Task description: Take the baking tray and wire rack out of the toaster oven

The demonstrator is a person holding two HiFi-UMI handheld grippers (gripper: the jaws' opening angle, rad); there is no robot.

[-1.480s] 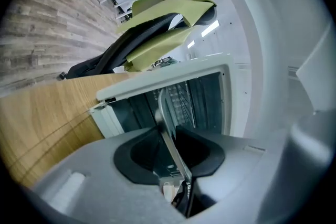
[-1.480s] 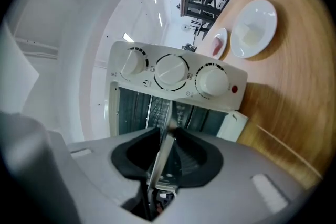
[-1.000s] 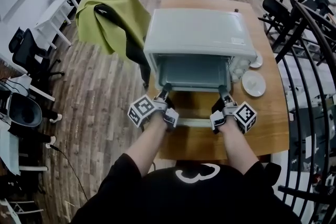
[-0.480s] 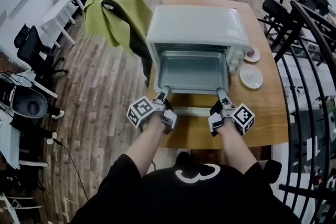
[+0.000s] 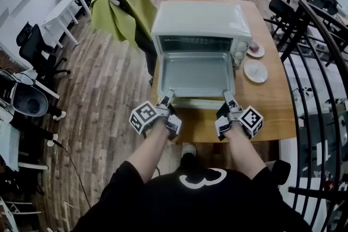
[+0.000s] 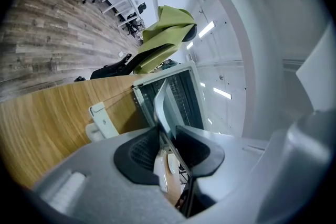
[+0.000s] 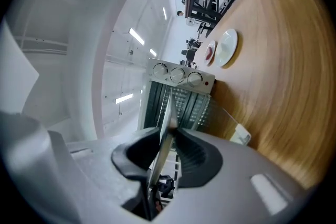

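The wooden surface (image 5: 272, 108) carries a pale toaster oven (image 5: 202, 19) with its glass door (image 5: 197, 102) folded down flat toward the person. A chair draped in green cloth (image 5: 122, 5) stands just beside the surface's left edge. The baking tray (image 5: 197, 73) sits partly out of the oven mouth, its near edge above the lowered door. The left gripper (image 5: 165, 99) has its jaws clenched on the tray's near-left rim, and the right gripper (image 5: 228, 99) grasps the near-right rim the same way, the thin metal edge pinched between the dark pads. Two small white plates (image 5: 255, 70) lie on the surface right of the oven.
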